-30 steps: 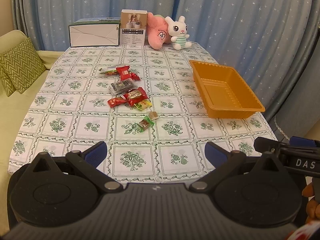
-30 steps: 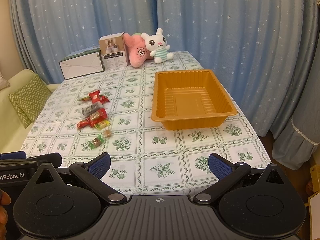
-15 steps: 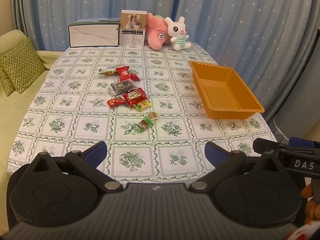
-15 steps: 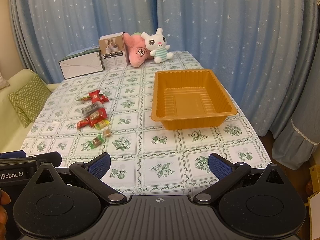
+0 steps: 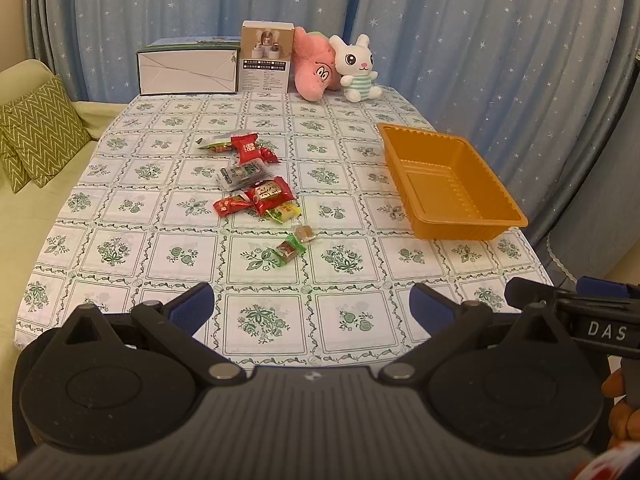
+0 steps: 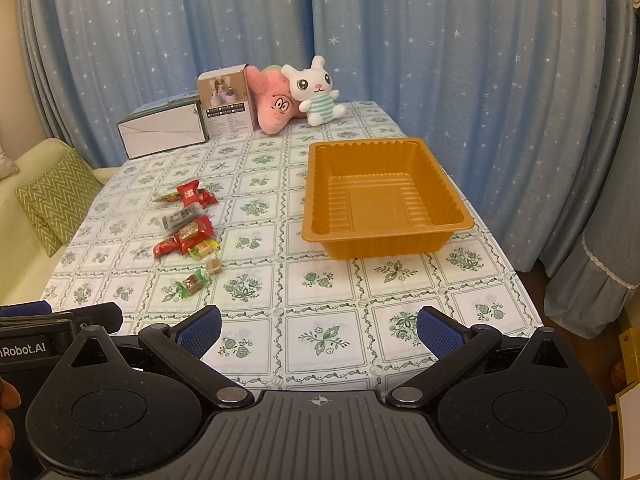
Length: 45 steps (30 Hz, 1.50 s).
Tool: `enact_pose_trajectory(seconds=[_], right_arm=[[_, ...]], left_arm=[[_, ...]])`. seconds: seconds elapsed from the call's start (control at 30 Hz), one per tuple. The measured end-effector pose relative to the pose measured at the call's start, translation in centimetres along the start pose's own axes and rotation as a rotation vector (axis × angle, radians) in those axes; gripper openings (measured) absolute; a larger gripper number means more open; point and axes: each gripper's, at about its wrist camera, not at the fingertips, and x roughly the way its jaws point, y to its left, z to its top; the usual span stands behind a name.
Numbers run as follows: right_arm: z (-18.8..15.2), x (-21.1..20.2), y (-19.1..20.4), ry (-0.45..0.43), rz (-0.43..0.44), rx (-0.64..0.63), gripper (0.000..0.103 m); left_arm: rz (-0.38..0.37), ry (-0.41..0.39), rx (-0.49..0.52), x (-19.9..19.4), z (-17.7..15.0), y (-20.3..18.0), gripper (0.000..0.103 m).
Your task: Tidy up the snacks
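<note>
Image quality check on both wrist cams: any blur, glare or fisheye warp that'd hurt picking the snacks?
Left wrist: sharp, warm even light, snacks readable, table edges bowed, corners vignetted, left gripper covers the bottom. Right wrist: equally sharp, soft sheen inside the tray but no blown glare, curtains curve at the edges, right gripper blocks the foreground.

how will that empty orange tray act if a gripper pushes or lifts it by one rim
The orange tray looks like thin ribbed plastic and holds nothing, so it is probably very light and would slide on the tablecloth at a nudge. Lifted by one rim, it may flex and tilt. Its wide flat base makes tipping unlikely.
</note>
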Motion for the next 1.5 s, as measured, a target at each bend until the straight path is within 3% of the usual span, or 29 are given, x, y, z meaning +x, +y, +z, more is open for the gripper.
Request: enact_pose_trajectory(seconds=[1.23, 1.5], right_arm=[[-0.1, 0.3, 0.0, -0.003, 0.0, 0.002, 0.103], [-0.1, 0.9, -0.6, -0.04, 0.01, 0.007, 0.103]], left_arm=[[-0.001, -0.006, -0.01, 0.0, 0.2, -0.1, 0.103], [0.005, -0.003, -0.039, 1.0, 0.5, 1.7, 0.103]])
